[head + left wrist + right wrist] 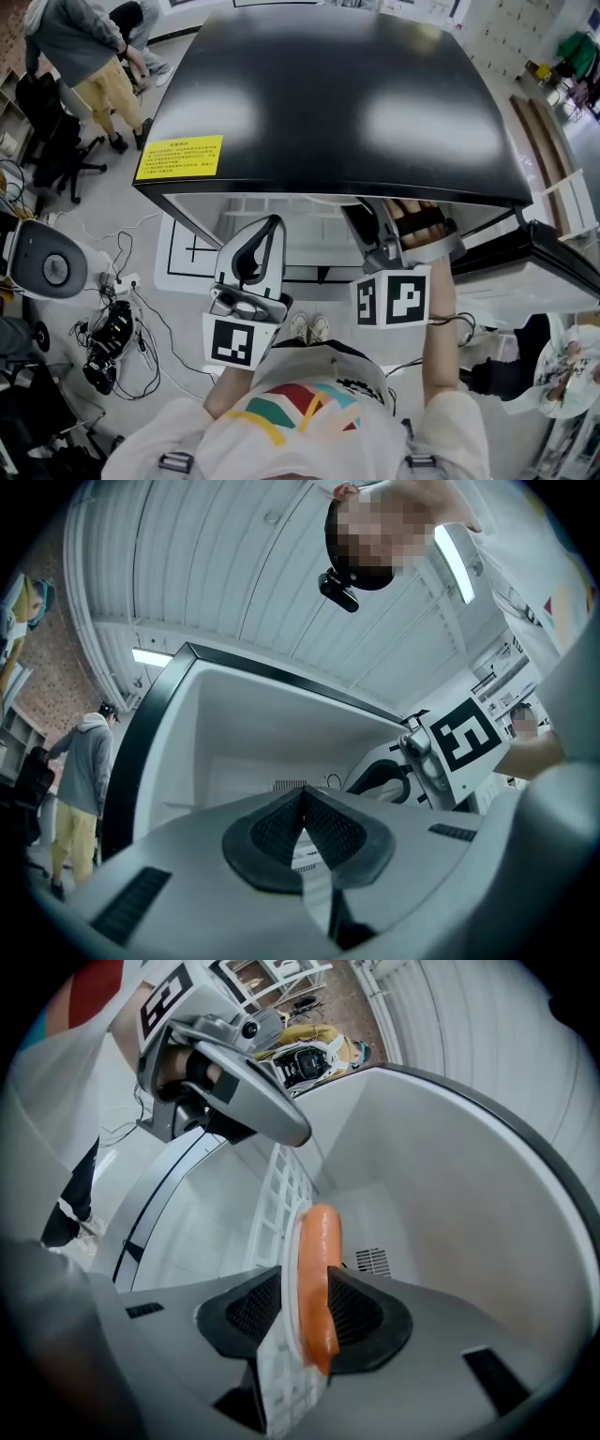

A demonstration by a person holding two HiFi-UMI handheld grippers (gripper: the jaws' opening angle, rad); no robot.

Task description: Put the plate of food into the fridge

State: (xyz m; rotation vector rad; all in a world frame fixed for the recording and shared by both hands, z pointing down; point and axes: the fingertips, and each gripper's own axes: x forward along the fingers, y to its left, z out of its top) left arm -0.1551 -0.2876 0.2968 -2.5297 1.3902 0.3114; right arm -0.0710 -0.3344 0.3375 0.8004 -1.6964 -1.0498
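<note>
Beside the fridge [328, 94], bystander [86, 52], floor cables [112, 342]

– What is worn?
– A white T-shirt [309, 412] printed with red, teal and yellow stripes is worn; pale shoes [309, 328] are seen below it.
– And the tools?
– The left tool [302, 801] and right tool [307, 1302] are cased in light grey. Black ribbed pads [267, 834] are fitted, and black-and-white marker cubes [394, 298] are mounted.
</note>
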